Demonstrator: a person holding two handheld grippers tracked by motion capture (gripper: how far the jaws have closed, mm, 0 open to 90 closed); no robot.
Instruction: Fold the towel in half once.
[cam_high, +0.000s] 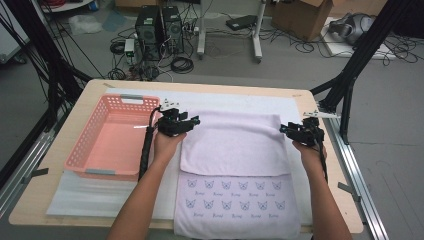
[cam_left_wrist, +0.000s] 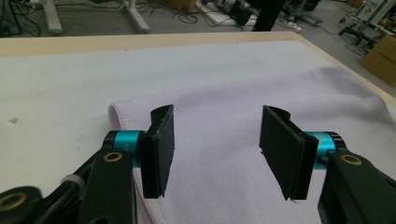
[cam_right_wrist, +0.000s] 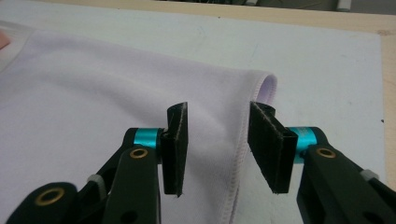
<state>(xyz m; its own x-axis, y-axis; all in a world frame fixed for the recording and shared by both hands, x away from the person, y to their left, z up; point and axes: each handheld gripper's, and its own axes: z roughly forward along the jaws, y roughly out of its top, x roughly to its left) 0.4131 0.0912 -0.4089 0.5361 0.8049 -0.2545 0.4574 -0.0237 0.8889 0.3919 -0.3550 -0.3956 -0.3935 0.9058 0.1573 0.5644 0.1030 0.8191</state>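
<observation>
Lilac towel (cam_high: 235, 142) lying folded on the white mat (cam_high: 240, 102), both grippers resting open at its far corners.

Left gripper (cam_high: 192, 120) is hovering over the towel's far left corner, just beside the pink basket (cam_high: 87, 145), its jaws standing spread with only cloth beneath them and nothing pinched. Right gripper (cam_high: 285, 128) is sitting at the far right corner, jaws likewise parted, straddling the stitched hem without pressing on it. Cat-printed cloth is showing below the fold, toward the table's near edge.
</observation>
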